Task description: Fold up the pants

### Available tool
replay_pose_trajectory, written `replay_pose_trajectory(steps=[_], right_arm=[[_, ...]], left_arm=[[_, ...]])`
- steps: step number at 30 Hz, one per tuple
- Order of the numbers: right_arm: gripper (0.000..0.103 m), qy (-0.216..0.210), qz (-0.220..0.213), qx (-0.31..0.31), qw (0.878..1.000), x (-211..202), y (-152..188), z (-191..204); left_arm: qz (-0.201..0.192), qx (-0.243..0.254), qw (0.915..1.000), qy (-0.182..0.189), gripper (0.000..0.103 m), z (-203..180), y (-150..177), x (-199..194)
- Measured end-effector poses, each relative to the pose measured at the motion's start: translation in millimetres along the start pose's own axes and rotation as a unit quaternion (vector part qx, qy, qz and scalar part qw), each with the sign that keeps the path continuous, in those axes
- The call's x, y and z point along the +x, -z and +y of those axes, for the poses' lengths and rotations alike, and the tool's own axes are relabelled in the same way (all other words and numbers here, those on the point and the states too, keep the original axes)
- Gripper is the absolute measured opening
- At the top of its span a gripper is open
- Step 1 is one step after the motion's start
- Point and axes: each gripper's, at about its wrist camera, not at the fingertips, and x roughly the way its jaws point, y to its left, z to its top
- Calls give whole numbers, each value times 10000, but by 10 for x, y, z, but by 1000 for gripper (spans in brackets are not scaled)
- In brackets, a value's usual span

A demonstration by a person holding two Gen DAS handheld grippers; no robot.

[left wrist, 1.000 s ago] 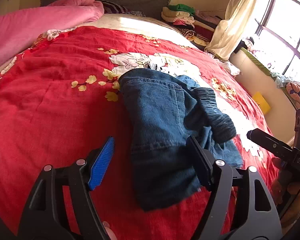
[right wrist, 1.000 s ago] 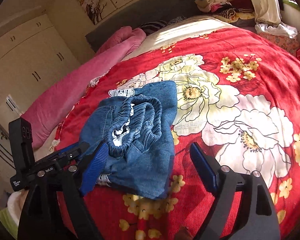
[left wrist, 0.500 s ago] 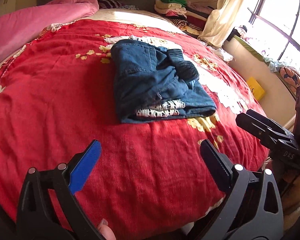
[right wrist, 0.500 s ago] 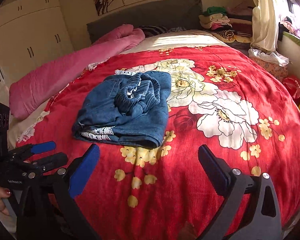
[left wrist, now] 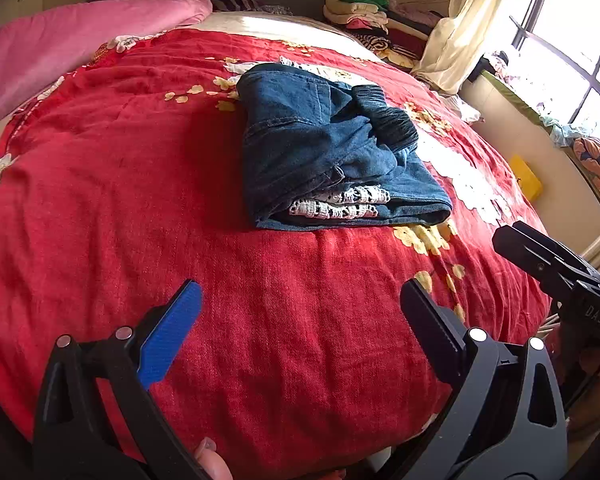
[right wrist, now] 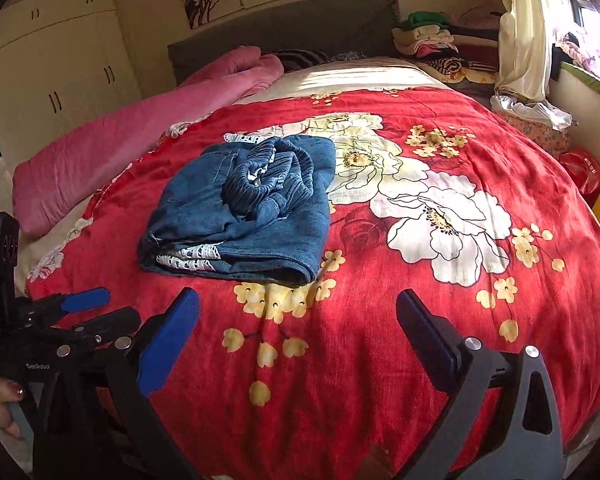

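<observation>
The folded pants point(left wrist: 332, 152) are laid on the red quilt point(left wrist: 120, 200), at twelve o'clock from both grippers; nothing is gripped. The left gripper point(left wrist: 300, 320) and right gripper point(right wrist: 298, 322) are held spread wide, well apart from the pants.

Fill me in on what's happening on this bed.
A person with a gripper in each hand is folding pants. The blue denim pants lie folded in a bundle on the red floral bedspread, white lace trim showing at the near edge. The left gripper and right gripper are both open, short of the bundle, holding nothing.
</observation>
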Motion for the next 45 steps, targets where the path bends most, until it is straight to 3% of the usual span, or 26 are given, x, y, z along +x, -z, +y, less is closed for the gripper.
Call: replay_pose_trajectory(steps=[22,45], right_arm=[[98,31,11,4,10000,-13,1,2],[98,53,27,16,10000,-19,10,-15]], left_arm=[[15,83,9996,-285,93,-5,-10,-27],[81,28,9998,-205,93,11,-12,-18]])
